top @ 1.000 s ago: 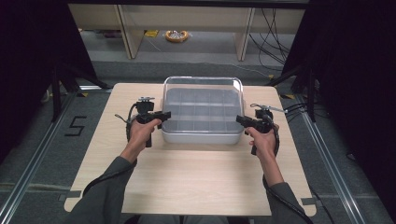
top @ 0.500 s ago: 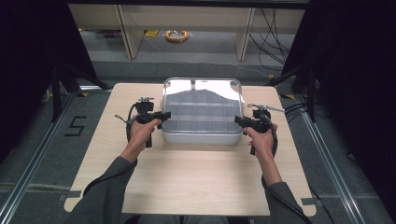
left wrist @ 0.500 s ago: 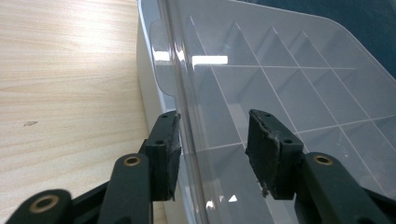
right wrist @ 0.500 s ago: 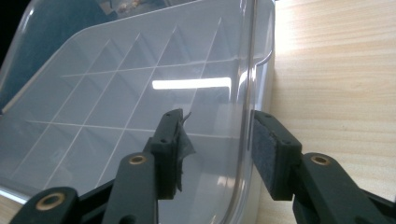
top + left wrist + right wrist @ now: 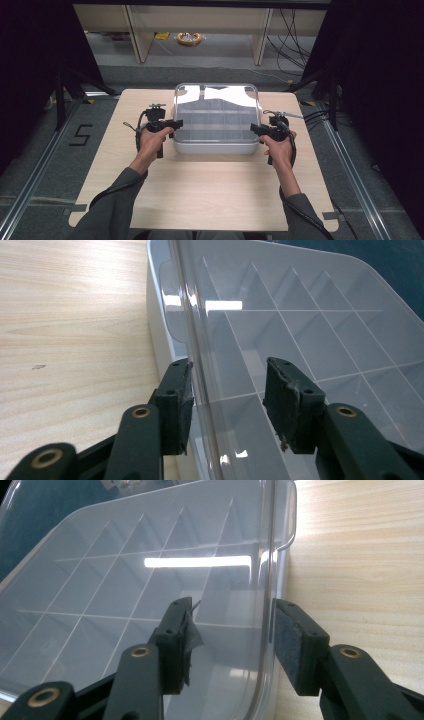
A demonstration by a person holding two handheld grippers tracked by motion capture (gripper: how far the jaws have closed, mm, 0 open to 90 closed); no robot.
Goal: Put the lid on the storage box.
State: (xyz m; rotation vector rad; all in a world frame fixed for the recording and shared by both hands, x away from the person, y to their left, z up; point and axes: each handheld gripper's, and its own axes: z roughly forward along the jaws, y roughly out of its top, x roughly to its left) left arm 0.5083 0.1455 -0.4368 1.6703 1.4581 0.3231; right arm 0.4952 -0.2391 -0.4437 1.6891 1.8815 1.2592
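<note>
Straddling the clear lid [image 5: 310,335] of the divided box [image 5: 216,146], my left gripper [image 5: 227,395] has its jaws apart, the lid's edge passing between them. My right gripper [image 5: 232,640] does likewise, jaws apart around the opposite edge, wooden table [image 5: 370,555] beside the outer jaw.

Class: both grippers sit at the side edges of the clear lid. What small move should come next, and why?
Probably close both grippers on the lid. The left gripper and right gripper each straddle a side edge with jaws open, so nothing is gripped yet, and the lid looks tilted up off the box.
</note>
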